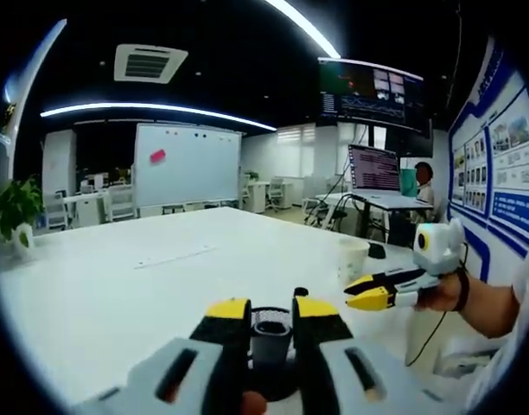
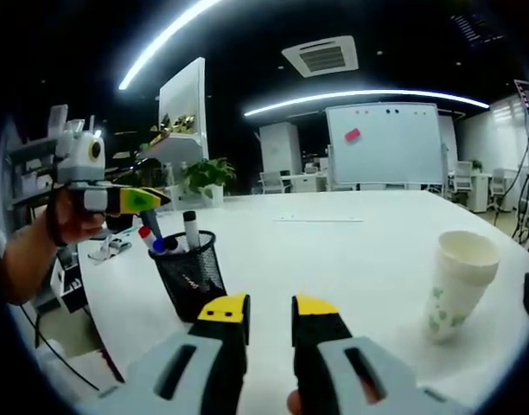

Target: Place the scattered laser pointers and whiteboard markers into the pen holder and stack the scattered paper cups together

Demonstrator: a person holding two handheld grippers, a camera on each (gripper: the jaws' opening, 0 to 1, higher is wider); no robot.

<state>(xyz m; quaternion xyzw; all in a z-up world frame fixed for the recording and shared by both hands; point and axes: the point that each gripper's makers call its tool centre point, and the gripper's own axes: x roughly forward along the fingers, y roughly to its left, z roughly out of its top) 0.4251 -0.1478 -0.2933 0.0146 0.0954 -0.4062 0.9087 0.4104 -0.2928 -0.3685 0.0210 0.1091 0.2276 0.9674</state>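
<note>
Black mesh pen holder [image 2: 189,281], white cup [image 2: 455,283] (green-speckled), yellow-tipped fingers [image 2: 226,309]

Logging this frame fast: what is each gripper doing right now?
Left gripper: shut on a dark marker, above the pen holder.
Right gripper: open, holding nothing, near the paper cup.

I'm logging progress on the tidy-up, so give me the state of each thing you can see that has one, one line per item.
Pen holder: upright on the table, markers standing inside.
Markers: in the holder, caps up.
Paper cups: stacked upright on the table.
Left gripper: jaws a little apart around the holder's rim.
Right gripper: open, holding nothing.
Whiteboard: upright, mostly blank.
</note>
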